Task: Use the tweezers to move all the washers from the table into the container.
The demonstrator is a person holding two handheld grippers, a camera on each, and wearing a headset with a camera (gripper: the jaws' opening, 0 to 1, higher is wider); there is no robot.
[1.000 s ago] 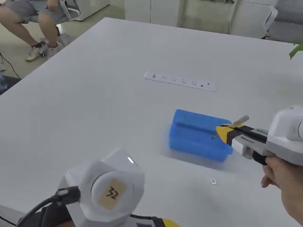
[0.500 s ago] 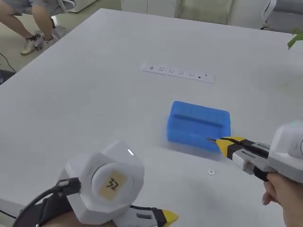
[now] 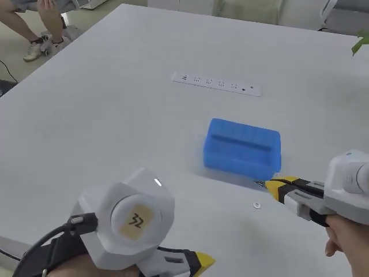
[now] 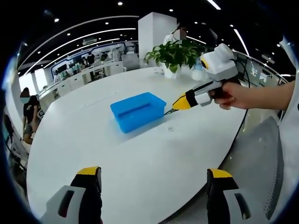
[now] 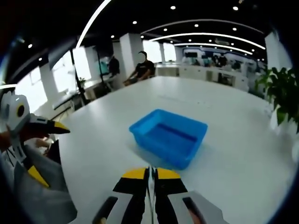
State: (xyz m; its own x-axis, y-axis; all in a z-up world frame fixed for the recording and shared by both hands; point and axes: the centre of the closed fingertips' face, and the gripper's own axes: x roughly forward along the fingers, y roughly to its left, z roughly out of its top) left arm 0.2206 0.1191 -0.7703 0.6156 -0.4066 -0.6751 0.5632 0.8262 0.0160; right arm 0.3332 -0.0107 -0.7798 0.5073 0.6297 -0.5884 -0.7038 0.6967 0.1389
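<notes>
Washer (image 3: 257, 205) near container (image 3: 239, 165); label (image 3: 136, 236) "32"

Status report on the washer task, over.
Left gripper open. Right gripper shut on thin metal tweezers, beside blue plastic container. Small silver washer on white table, path clear.

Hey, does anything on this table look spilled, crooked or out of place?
Nothing spilled or damaged. The container sits flat on the table. One washer lies loose on the table outside it, near the tweezers in the right hand-held gripper; that looks like work left to do, not a spill.
</notes>
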